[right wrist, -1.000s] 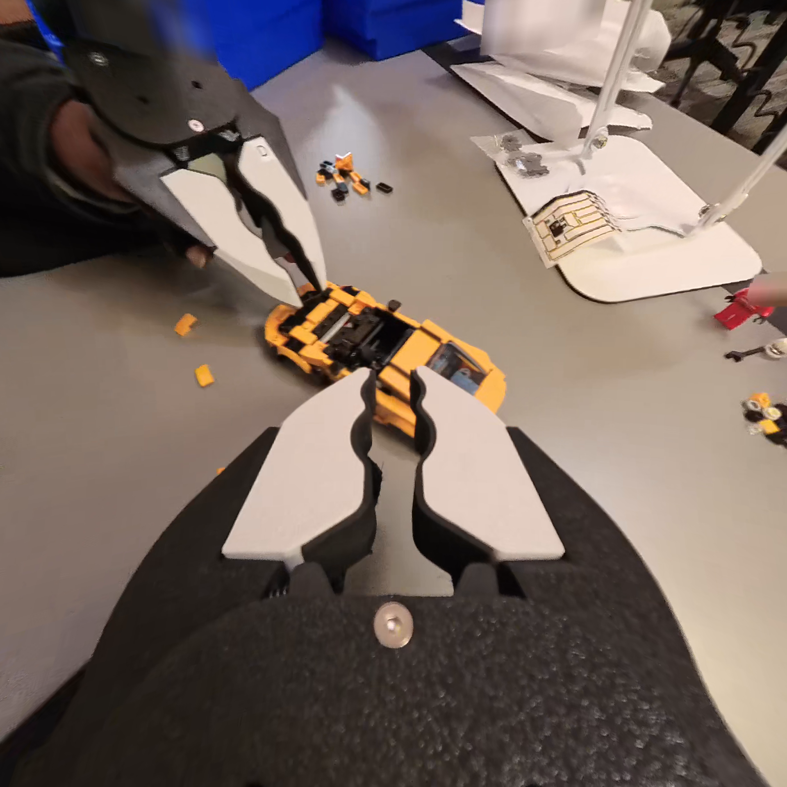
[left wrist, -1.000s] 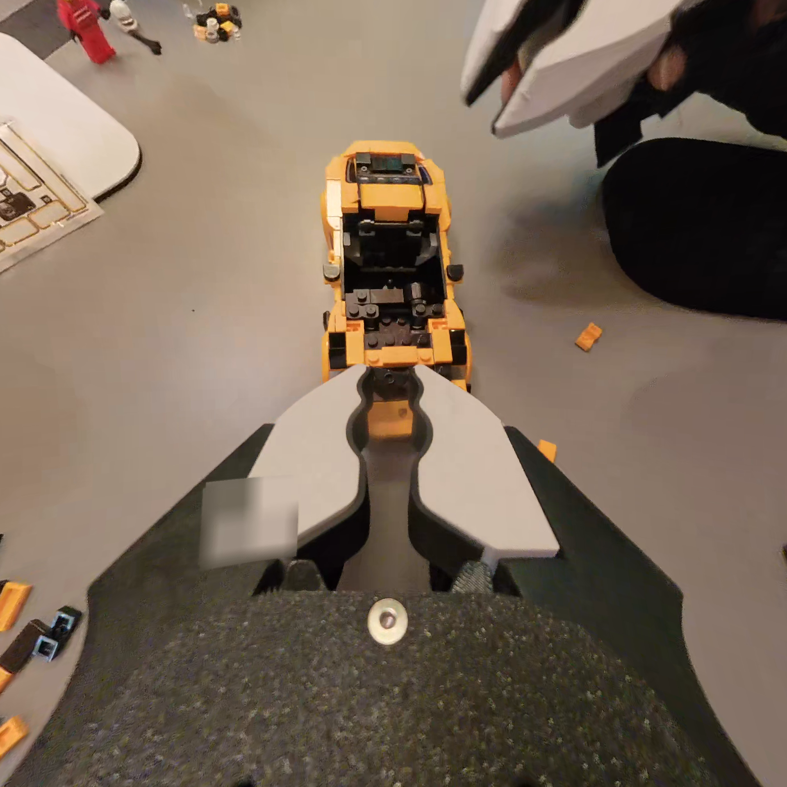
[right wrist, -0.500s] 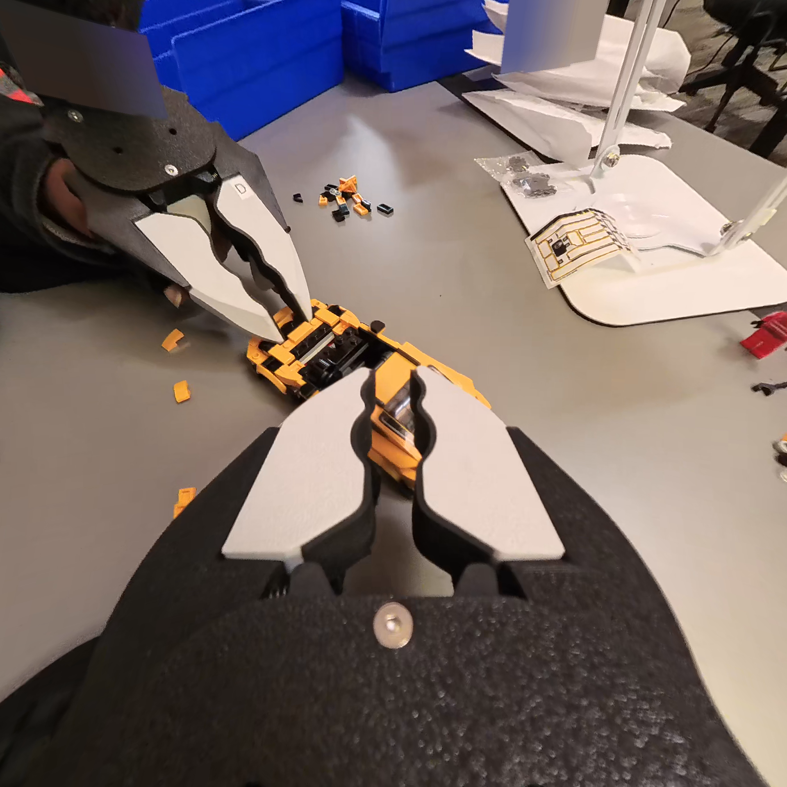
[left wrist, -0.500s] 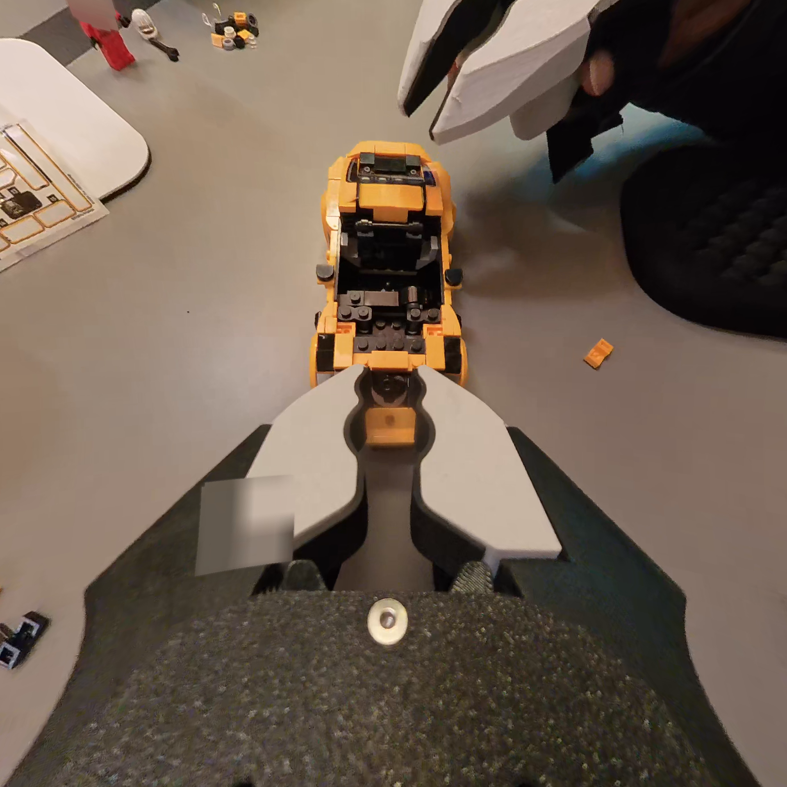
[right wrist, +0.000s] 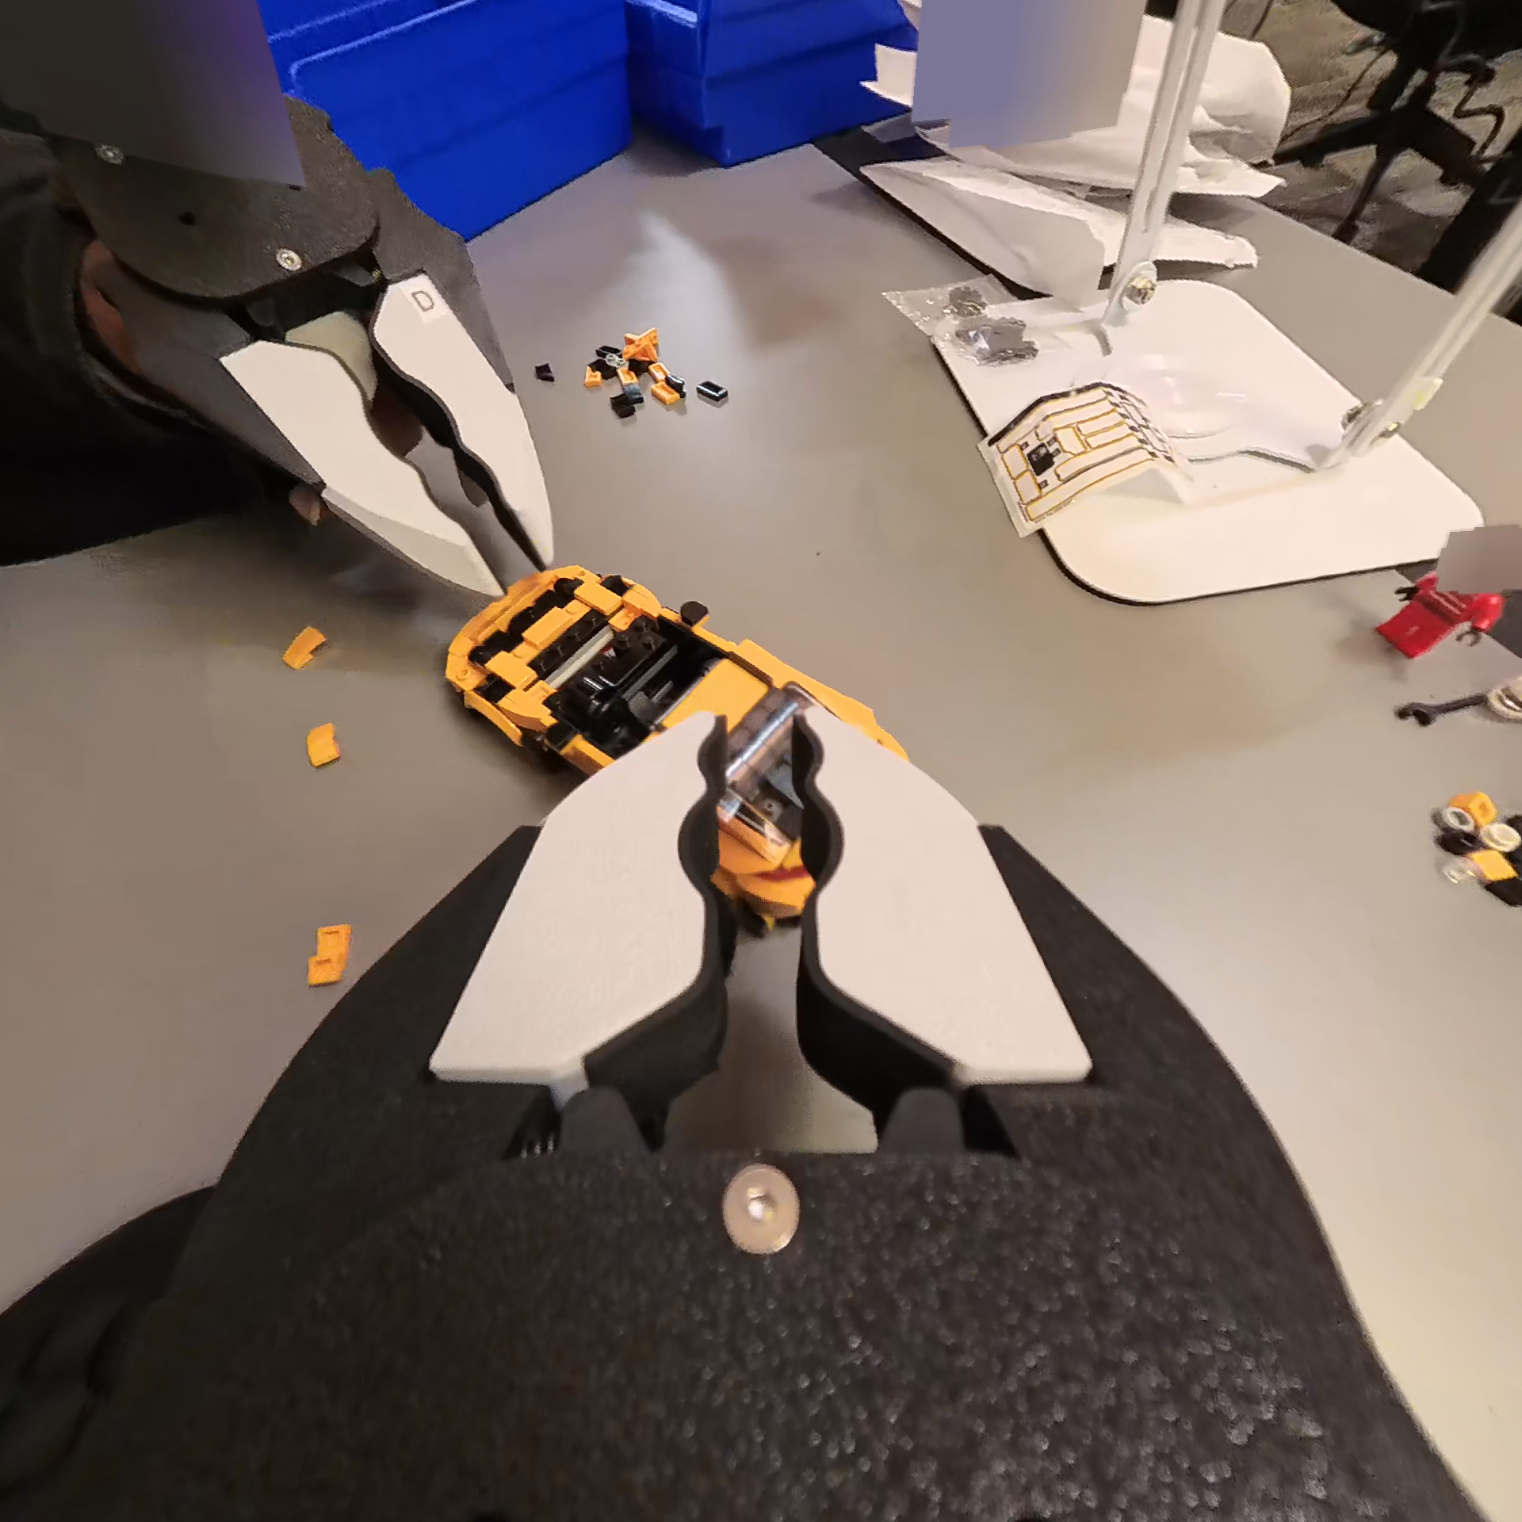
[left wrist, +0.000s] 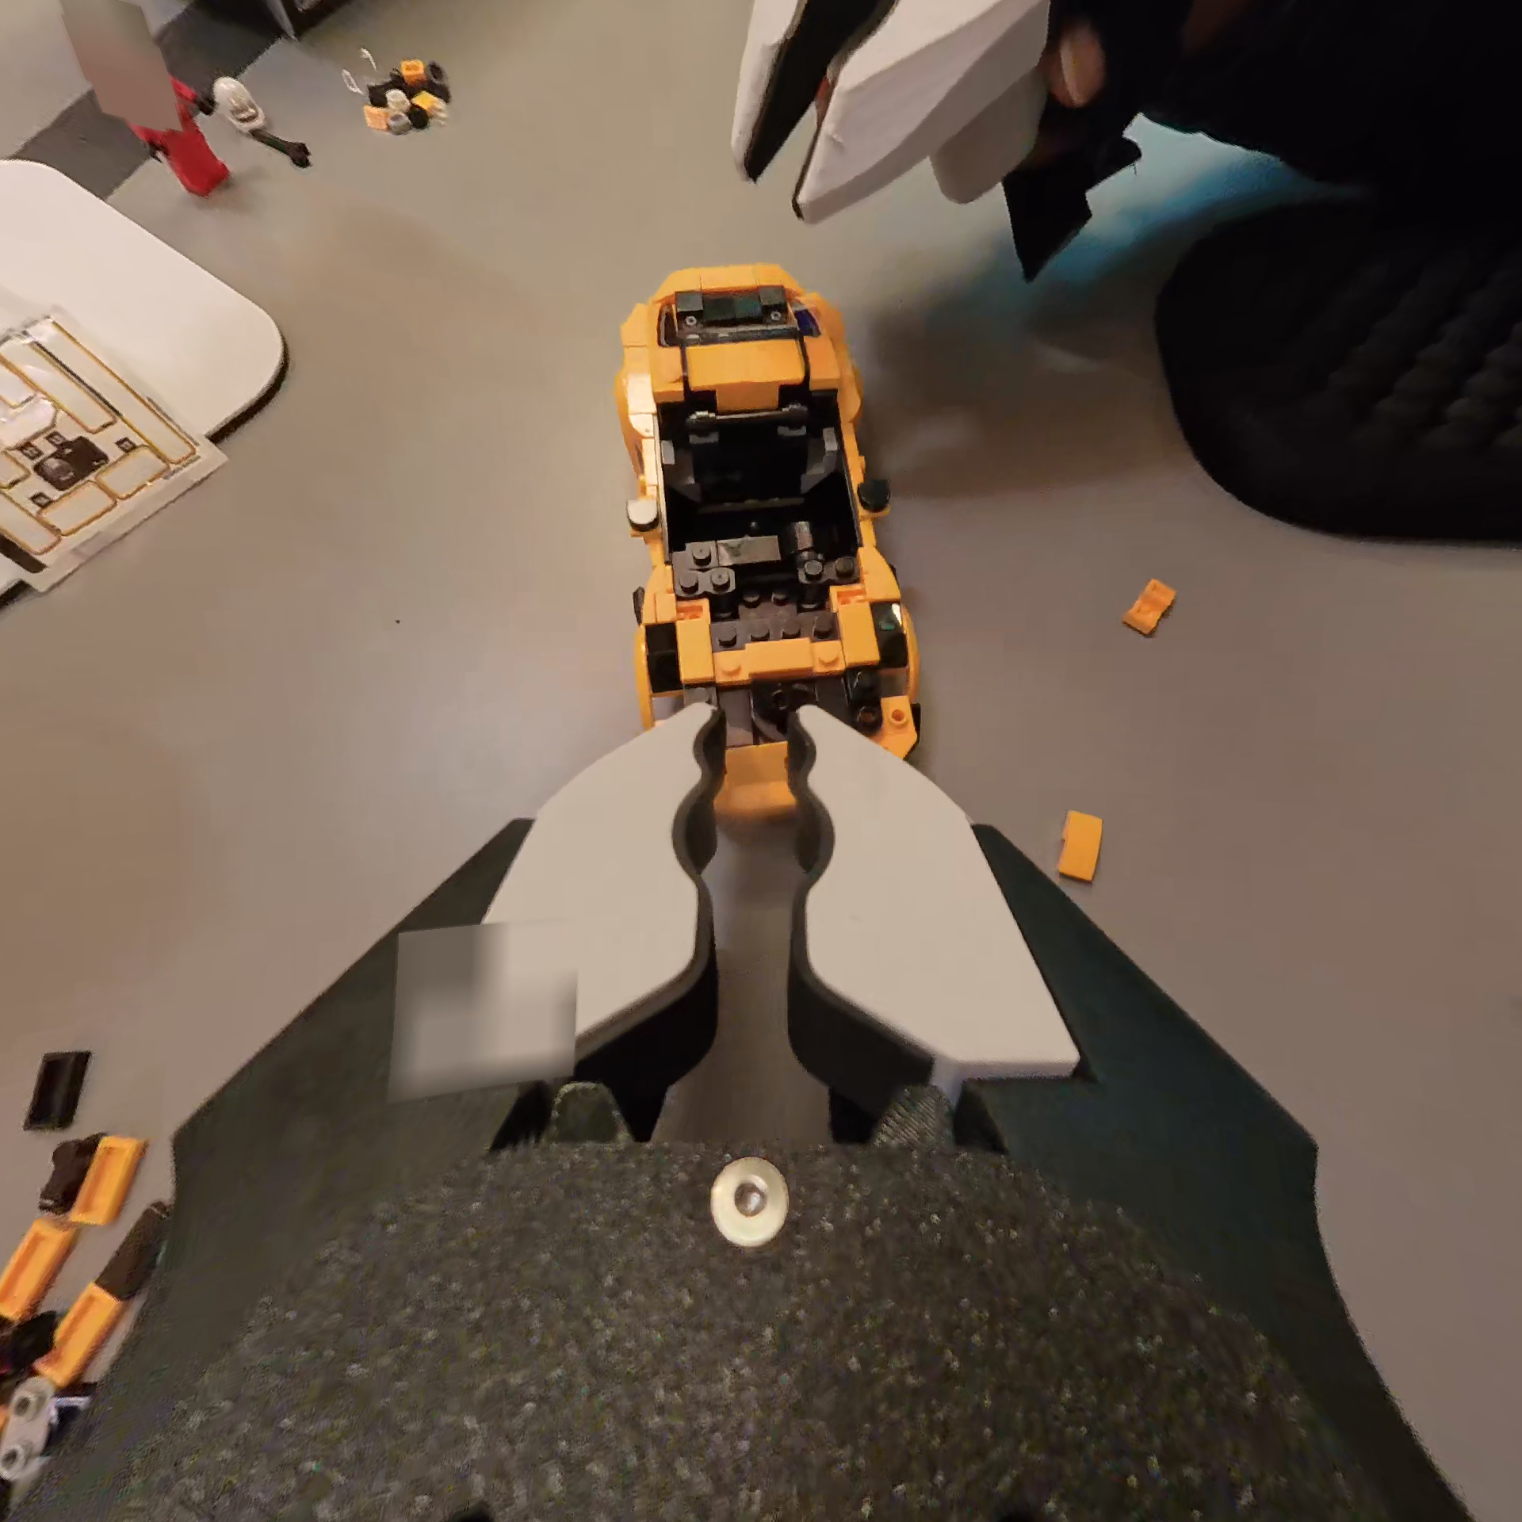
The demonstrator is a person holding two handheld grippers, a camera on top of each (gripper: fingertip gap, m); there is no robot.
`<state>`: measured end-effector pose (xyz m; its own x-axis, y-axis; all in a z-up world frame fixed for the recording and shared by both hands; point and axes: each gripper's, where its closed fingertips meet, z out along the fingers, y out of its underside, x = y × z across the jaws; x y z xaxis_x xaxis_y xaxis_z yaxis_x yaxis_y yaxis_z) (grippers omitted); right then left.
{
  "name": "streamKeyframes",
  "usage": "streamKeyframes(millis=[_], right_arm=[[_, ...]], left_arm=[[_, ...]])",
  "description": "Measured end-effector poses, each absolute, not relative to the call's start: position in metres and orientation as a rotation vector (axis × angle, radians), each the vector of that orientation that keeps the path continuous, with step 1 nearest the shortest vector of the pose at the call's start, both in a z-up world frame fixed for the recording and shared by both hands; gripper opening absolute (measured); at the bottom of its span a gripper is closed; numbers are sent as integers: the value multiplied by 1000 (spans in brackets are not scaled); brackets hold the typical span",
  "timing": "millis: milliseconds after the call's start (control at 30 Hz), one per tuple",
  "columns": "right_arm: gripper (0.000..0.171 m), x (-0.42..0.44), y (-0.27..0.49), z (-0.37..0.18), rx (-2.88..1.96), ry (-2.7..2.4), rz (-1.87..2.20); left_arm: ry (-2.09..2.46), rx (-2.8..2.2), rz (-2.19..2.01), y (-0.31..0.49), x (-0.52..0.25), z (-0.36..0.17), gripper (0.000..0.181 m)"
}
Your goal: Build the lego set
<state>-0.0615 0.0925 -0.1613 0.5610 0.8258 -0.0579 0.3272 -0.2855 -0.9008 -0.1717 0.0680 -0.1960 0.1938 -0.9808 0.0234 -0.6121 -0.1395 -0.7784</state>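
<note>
The orange and black lego car (left wrist: 753,527) lies on the grey table with its roof off, and it also shows in the right wrist view (right wrist: 626,659). My left gripper (left wrist: 758,716) is at the car's rear end, shut on a small orange brick (left wrist: 753,782) that sits against the rear. It shows from the side in the right wrist view (right wrist: 519,572). My right gripper (right wrist: 756,725) hangs over the car's windscreen and nose, its fingers a narrow gap apart with nothing between them. It appears above the car's front in the left wrist view (left wrist: 774,193).
Loose orange pieces (left wrist: 1149,607) (left wrist: 1080,844) lie right of the car. Several orange and black parts (left wrist: 74,1219) lie at the lower left. A white base with a sticker sheet (left wrist: 91,461), a red minifigure (left wrist: 189,156) and blue bins (right wrist: 511,91) stand farther off. The gap from one gripper's tips to the other's is roughly 12 centimetres. From my right tips it is roughly 25 centimetres to the red minifigure (left wrist: 189,156); from my left, 30 centimetres. My right wrist view (right wrist: 1435,630) looks at it from another angle.
My left gripper with its orange brick has closed in on the car's rear. My right gripper has moved forward and now hangs over the car's front.
</note>
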Motion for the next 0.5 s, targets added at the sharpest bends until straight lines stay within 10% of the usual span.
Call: streamKeyframes(millis=[500], right_arm=[[17,-37,105,-188,-1966,-863,703]], left_arm=[[1626,-1798,-754,63,-163,-203,4]])
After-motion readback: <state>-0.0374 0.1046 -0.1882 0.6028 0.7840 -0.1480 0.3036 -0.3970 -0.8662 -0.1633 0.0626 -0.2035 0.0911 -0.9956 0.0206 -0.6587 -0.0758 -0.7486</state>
